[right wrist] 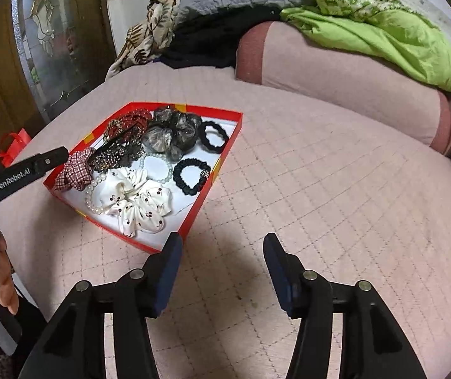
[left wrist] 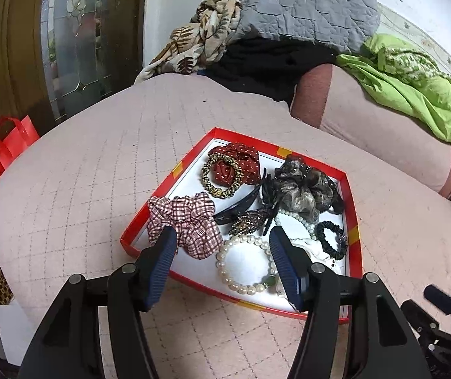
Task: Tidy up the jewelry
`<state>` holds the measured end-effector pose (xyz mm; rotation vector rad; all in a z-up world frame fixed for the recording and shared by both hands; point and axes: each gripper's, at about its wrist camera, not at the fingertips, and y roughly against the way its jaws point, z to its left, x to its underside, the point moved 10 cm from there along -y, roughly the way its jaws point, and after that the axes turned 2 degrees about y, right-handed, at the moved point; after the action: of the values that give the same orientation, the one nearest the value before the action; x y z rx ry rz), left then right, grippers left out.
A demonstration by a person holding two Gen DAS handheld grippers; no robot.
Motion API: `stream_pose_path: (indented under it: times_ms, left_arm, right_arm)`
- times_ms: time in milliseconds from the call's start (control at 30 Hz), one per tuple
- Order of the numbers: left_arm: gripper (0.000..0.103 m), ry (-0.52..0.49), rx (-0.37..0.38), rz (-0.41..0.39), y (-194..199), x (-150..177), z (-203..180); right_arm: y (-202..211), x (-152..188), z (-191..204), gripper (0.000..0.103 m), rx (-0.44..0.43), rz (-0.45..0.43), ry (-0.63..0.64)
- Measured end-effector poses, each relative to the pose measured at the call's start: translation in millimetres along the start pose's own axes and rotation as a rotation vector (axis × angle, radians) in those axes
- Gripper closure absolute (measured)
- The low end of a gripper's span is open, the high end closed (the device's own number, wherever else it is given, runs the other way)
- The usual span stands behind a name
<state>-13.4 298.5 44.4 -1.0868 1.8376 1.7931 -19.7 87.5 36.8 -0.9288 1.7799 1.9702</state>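
Brimming red tray of scrunchies and pearl bracelets, both tools agape, empty

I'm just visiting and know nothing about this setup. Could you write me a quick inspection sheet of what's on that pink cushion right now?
Surface: pink quilted cushion, bare apart from the tray.
Job's things: red tray holding scrunchies, a pearl bracelet, black hair ties and a dark hair clip.
Clutter: green cloth, grey quilt, patterned fabric behind.
Grippers: left gripper open above the tray; right gripper open over bare cushion.
Cables: nothing seen.
Surroundings: glass-panelled door, red bag.
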Motion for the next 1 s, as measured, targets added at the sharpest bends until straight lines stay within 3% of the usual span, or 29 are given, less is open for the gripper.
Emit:
stream_pose_path:
  times_ms: [167,300,600,700,1000]
  left_arm:
    - [0.042,-0.032,-0.019,-0.027,10.8,0.3,-7.3]
    - [0.032,-0.032,-0.031,-0.075,30.6,-3.1,-13.6]
    - [0.021,-0.093,-0.066,-0.163,83.2,8.2,-30.4]
    - [0.013,-0.066,-0.071,-0.208,102.7,6.6,-30.4]
    - [0.005,-0.056,-0.134,-0.357,159.5,-5.9,-35.4]
  right_arm:
    - [14.5,0.1,-3.4,0.038,0.026,-0.028,-0.004]
    - [27.0,0.5,-7.0,0.037,0.039,-0.046,-0.011]
    - [54.4,2.1,-14.2,0.033,0.033,-0.094,-0.045]
    - [61.4,3.5,-17.2,0.031,0.045,-0.113,-0.044]
    - [73.5,11.4,-31.8,0.03,0.042,-0.132,-0.082]
